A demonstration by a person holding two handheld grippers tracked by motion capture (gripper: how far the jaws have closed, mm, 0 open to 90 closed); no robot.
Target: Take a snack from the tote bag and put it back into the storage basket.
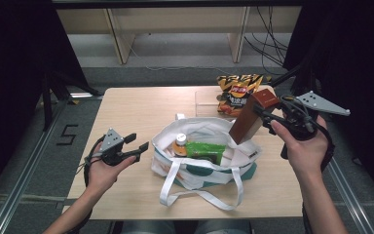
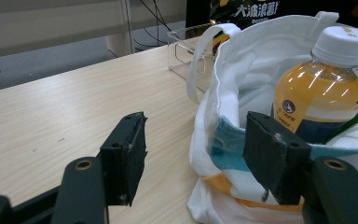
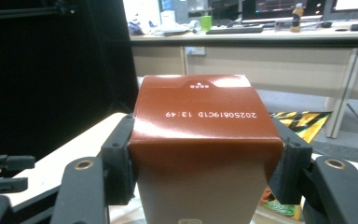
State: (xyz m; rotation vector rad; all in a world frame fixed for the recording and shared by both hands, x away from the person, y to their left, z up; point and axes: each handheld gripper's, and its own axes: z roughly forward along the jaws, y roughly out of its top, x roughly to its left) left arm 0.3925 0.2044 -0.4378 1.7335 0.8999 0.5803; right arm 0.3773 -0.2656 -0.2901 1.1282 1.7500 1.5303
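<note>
Pale wood worktop [image 1: 126, 112] under dark curtains carries a white tote bag [image 1: 202, 161], probably being packed. Left tool [image 1: 137, 146], jaws apart and empty, waits just beside the bag's rim, perhaps to steady it. Right tool [image 1: 267, 116] is clamped on a brown carton [image 1: 251, 117], held above the bag's far edge; its long axis tilts, lower end toward the opening.
</note>
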